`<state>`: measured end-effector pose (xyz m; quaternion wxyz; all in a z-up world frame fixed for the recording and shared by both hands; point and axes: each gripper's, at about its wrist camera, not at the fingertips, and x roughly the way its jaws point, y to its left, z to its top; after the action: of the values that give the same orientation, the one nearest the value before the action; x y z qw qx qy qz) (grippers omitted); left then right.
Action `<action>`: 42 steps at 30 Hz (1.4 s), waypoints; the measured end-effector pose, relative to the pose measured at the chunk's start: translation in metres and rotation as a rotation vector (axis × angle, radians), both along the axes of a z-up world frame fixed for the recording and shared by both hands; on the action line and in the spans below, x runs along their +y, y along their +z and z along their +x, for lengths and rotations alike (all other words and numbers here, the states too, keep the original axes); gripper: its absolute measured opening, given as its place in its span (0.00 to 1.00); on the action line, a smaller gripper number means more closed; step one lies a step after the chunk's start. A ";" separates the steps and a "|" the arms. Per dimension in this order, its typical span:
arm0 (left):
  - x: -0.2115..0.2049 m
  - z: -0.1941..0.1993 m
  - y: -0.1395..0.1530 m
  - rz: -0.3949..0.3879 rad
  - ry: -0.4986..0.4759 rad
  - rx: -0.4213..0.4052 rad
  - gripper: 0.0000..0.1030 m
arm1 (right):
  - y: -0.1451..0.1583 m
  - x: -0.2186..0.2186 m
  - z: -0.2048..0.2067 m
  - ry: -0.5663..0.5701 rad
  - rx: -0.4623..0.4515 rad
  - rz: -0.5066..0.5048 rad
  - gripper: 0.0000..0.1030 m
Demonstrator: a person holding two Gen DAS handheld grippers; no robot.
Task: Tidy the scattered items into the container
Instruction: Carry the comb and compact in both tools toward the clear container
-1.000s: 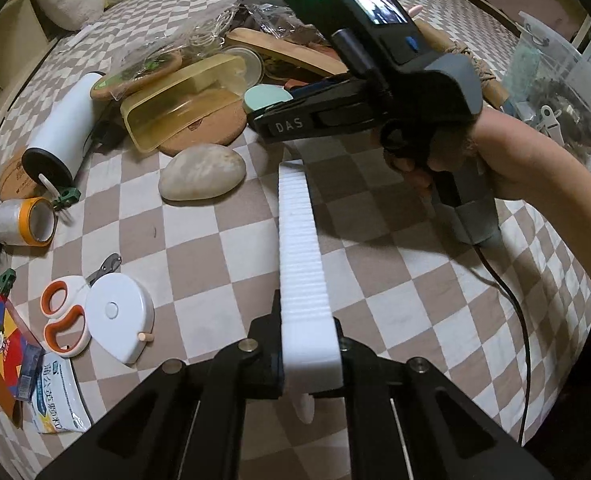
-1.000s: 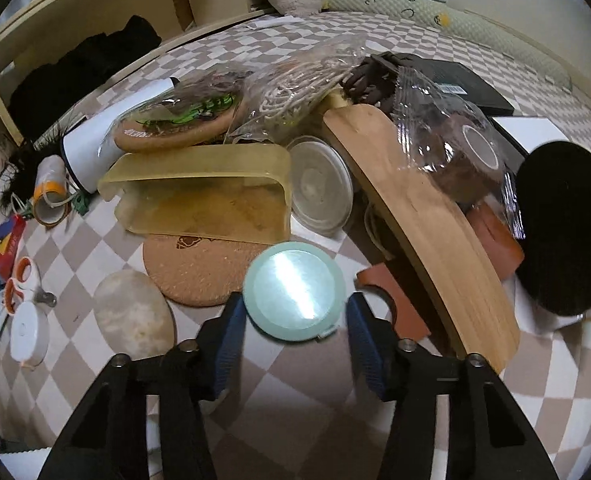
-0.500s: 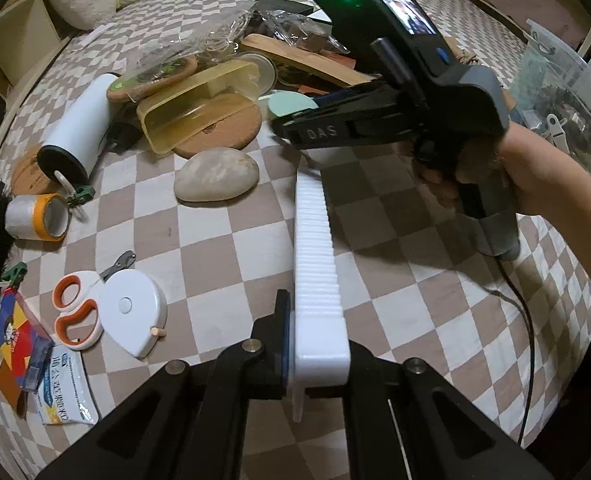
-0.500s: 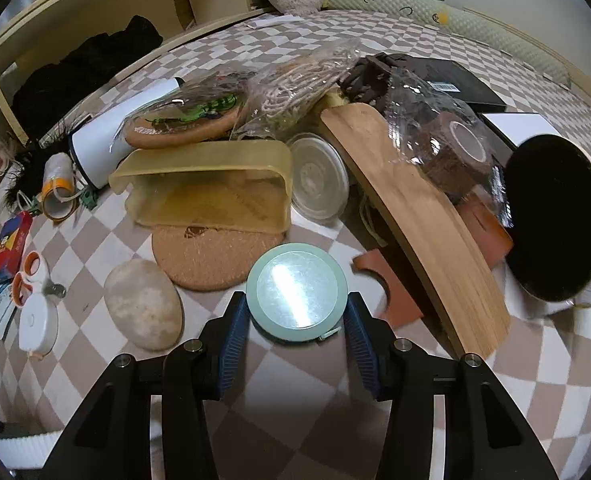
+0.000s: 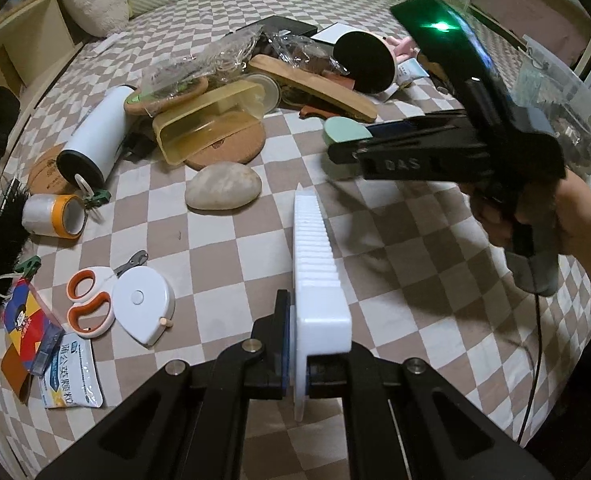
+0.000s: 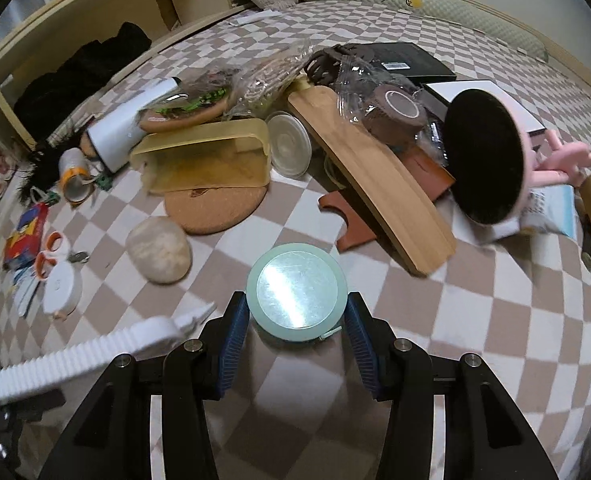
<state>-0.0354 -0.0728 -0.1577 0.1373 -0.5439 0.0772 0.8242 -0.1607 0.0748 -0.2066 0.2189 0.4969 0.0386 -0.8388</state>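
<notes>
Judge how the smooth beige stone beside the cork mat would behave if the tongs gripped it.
The stone looks dense, so probably heavy for its size. Its rounded, smooth sides may slip between the pads. Lying flat, it seems unlikely to roll.

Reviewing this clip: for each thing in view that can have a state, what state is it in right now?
Left claw: shut on white ridged piece.
Right claw: shut on mint round case, lifted off the bed.
Yellow container: tipped on its side, empty.
White bottle: lying down.
Scissors: closed, flat.
Tape roll: on its side.
Pink bowl: tipped on edge.
</notes>
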 end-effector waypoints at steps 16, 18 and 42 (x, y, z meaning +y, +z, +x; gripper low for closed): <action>0.019 0.007 0.027 0.043 0.019 0.096 0.05 | 0.039 0.032 0.044 -0.026 0.028 -0.059 0.48; 0.023 0.008 0.031 0.050 0.018 0.104 0.05 | 0.043 0.038 0.048 -0.034 0.033 -0.063 0.48; 0.084 0.003 0.098 0.133 -0.025 0.257 0.05 | 0.124 0.114 0.078 -0.140 0.155 -0.100 0.48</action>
<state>-0.0328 0.0110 -0.0596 0.1722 -0.4228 0.0461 0.8885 -0.0823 0.1889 -0.0830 0.1808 0.4207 -0.0216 -0.8888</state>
